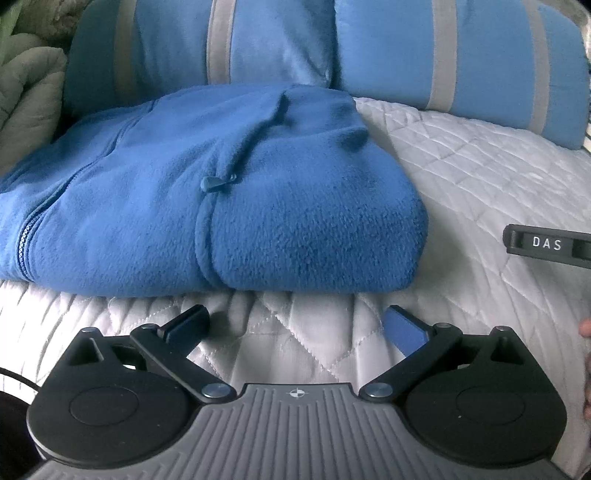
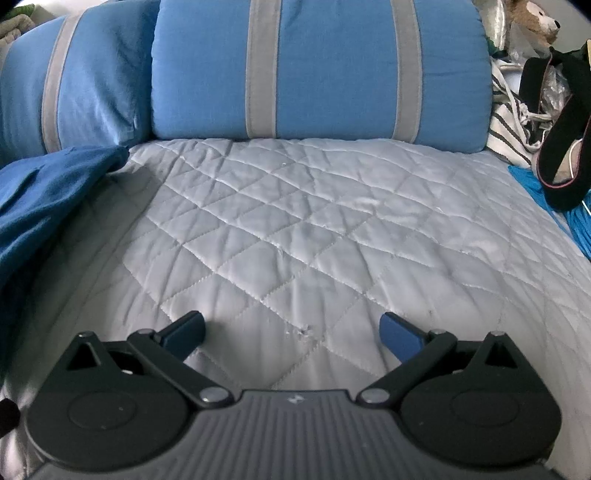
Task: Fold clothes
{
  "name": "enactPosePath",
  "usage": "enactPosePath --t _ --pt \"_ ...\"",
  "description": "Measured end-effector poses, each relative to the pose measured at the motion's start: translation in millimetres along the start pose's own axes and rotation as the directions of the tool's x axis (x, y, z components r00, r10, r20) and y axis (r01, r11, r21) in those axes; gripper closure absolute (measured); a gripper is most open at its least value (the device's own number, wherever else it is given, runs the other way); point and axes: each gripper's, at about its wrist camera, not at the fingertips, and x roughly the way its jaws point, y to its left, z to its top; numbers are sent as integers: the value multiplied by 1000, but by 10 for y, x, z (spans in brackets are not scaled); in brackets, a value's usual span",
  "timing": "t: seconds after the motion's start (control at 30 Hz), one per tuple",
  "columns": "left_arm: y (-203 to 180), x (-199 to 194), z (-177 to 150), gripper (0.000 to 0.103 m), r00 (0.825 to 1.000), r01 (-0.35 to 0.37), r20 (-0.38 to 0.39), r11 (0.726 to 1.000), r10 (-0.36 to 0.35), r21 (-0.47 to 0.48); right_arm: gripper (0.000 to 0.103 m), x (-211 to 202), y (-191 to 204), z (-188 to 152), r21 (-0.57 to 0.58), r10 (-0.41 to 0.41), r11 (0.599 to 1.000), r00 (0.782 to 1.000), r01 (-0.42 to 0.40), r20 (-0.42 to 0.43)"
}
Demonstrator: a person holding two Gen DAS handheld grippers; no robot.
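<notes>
A blue fleece jacket (image 1: 207,199) lies folded into a thick bundle on the white quilted bed cover (image 1: 461,177), its zip showing at the left. My left gripper (image 1: 295,325) sits just in front of the bundle's near edge, open and holding nothing. In the right wrist view the same jacket (image 2: 48,195) shows only at the left edge. My right gripper (image 2: 291,328) hovers open over the bare quilt (image 2: 295,229), well to the right of the jacket. One black finger of the right gripper, marked DAS (image 1: 546,243), pokes in at the right of the left wrist view.
Two blue pillows with grey stripes (image 2: 317,70) (image 2: 70,85) lean along the head of the bed. A green blanket (image 1: 26,85) bulges at the far left. At the right edge lie a striped cloth (image 2: 513,125), a black bag (image 2: 565,147) and a plush toy (image 2: 532,22).
</notes>
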Motion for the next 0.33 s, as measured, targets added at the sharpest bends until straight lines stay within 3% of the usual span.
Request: enactPosePath --t 0.33 --pt "14 -5 3 0 1000 1 1 1000 -1 -2 0 -15 8 -12 2 -3 1000 1000 3 2"
